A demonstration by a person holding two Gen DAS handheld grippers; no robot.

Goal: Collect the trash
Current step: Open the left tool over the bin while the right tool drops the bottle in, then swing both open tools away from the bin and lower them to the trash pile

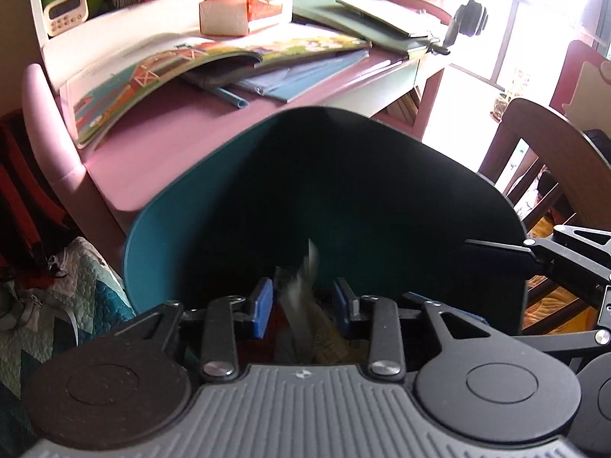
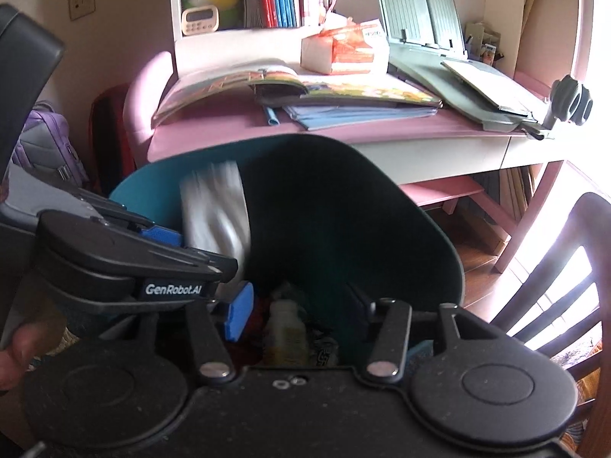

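Note:
A dark teal trash bin (image 1: 183, 221) fills the middle of both views, and its far wall shows in the right wrist view (image 2: 420, 229). My left gripper (image 1: 303, 305) is open over the bin's mouth, and a blurred white piece of trash (image 1: 305, 286) is between its blue pads (image 1: 263, 305), apparently loose. The same white trash (image 2: 217, 210) shows blurred beside the left gripper's pads in the right wrist view. My right gripper (image 2: 301, 315) holds the bin's near rim, with one blue pad (image 2: 238, 315) showing. A small pale bottle (image 2: 286, 328) and wrappers lie inside.
A pink desk (image 1: 152, 145) behind the bin carries an open picture book (image 1: 191, 61), blue folders (image 2: 355, 112), a tissue box (image 1: 240, 11) and a grey book stand (image 2: 420, 26). A wooden chair (image 2: 553, 286) stands at the right. Bags (image 2: 46, 145) lie at the left.

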